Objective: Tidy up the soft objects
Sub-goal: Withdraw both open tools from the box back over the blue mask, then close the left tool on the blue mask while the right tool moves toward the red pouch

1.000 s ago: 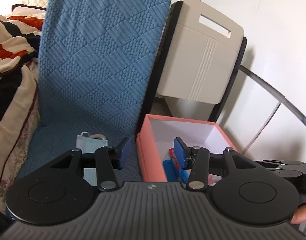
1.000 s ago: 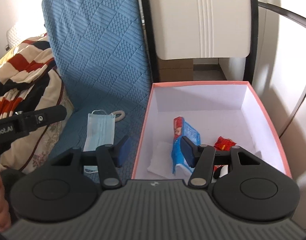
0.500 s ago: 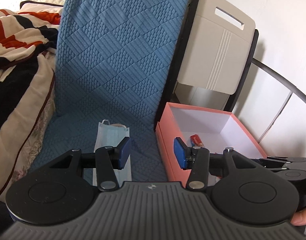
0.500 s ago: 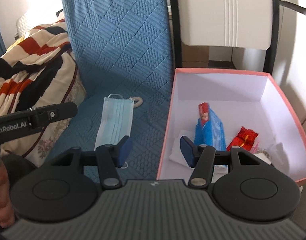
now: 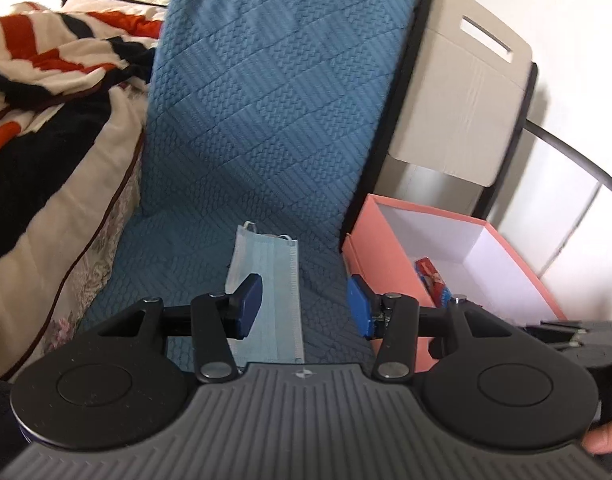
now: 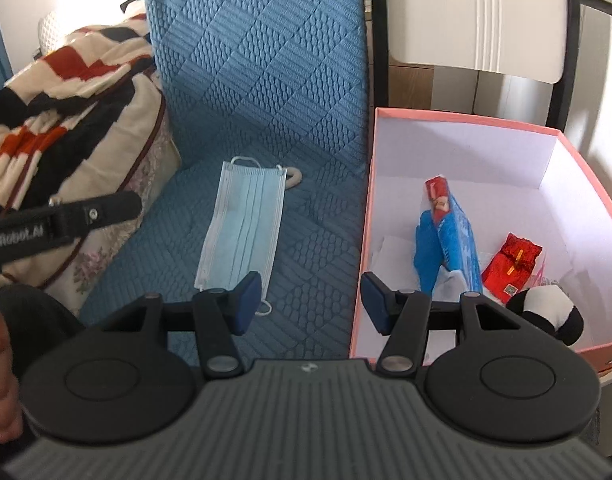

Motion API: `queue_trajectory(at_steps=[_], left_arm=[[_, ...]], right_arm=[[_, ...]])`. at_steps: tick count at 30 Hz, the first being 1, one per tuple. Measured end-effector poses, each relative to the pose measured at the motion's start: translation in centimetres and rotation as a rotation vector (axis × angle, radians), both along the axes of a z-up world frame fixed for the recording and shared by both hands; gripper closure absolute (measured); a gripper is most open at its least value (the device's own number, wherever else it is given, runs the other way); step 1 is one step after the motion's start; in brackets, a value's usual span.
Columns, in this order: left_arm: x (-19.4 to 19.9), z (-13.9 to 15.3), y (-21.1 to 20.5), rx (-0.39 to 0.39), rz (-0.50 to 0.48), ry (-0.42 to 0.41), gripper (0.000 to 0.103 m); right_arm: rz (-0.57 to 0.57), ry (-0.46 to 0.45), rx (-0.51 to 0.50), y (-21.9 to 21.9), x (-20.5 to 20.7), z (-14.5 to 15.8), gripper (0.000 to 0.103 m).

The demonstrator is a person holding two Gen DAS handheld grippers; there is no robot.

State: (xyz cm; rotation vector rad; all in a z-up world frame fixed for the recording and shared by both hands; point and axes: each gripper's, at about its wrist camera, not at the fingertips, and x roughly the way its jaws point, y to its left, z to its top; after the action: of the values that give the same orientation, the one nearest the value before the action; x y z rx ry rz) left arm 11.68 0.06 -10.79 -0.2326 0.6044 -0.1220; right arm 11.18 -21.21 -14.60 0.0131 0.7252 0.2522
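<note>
step: approach to face mask (image 6: 242, 224) | left tongs (image 5: 304, 306), right tongs (image 6: 311, 300): open, empty | mask: flat on blue seat, just ahead of both tongs, pink box (image 6: 457, 120) to right | next: lower, pinch mask edge

A blue seat (image 6: 306, 240) with a bumpy quilted cover fills the middle, and its tall back (image 5: 274, 92) stands up behind it. On the left lies a blanket (image 6: 66, 92) with red, black and cream stripes, over a flowery cloth (image 6: 106, 248). On the right a chair with a cream back (image 5: 461, 92) and a black frame (image 6: 561, 92) stands by a white wall (image 5: 577, 8). The cream back has a slot near its top. A brown cardboard box (image 6: 409, 88) sits below it. Bright daylight falls on the wall and on the chair.
</note>
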Motion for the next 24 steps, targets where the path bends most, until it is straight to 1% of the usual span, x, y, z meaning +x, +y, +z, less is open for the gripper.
queue_trajectory(at_steps=[3,6,10,14,17,20,24], left_arm=[[0.6,-1.3,0.7,0.010,0.008,0.004,0.050],[1.4,-2.5,1.3,-0.007,-0.016,0.016,0.050],[2.8,-4.0,1.8,-0.001,0.001,0.025,0.050],[4.6,-4.9,2.6,-0.044,0.000,0.054,0.050],[5.8,-5.5,2.8,-0.047,0.009,0.085,0.050],[7.0,-6.3,2.8,-0.069,0.014,0.120,0.050],[8.7,-7.2,2.5,-0.064,0.019,0.147,0.050]], right_arm=[[-0.001,0.002,-0.031,0.3,0.5,-0.9,0.046],[0.001,0.015,-0.009,0.3,1.0,-1.1,0.046],[0.003,-0.009,-0.020,1.0,1.7,-0.9,0.046],[0.014,-0.035,-0.021,1.4,2.9,-1.0,0.046],[0.028,-0.044,-0.007,1.9,4.0,-1.1,0.046],[0.033,-0.052,0.010,2.5,5.3,-1.5,0.046],[0.042,-0.051,0.017,3.4,7.3,-2.2,0.046]])
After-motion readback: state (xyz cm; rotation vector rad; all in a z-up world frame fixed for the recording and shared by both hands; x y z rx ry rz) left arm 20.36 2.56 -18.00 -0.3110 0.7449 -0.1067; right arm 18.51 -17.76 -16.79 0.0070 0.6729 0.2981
